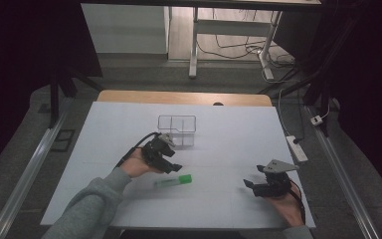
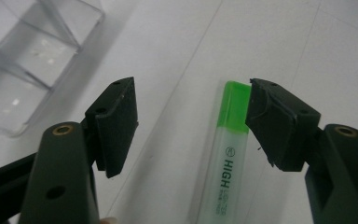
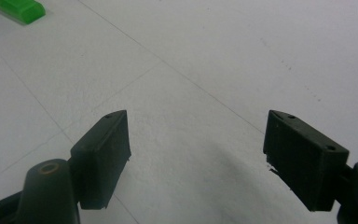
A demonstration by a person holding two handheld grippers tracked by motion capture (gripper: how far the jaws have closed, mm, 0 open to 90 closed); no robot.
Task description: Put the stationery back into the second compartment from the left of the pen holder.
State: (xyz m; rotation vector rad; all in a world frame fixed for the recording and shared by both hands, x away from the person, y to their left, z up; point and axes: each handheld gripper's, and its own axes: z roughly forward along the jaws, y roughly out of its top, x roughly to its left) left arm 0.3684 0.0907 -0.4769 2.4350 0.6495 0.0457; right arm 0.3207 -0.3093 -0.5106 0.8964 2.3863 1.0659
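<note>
Two grippers work over the white desk point(image 1: 229, 129): the left gripper point(image 2: 193, 126), jaws apart, hangs over the green-capped highlighter point(image 1: 173, 181) lying near the clear divided box point(image 1: 177, 130), apparently to grasp it, while the right gripper point(image 3: 196, 158) waits with its jaws apart.

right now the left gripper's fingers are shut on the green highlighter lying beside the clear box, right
Not quite. The left gripper is open: its fingers stand apart above the green highlighter, which lies loose on the table, as the left gripper view shows. The clear box is indeed nearby.
</note>
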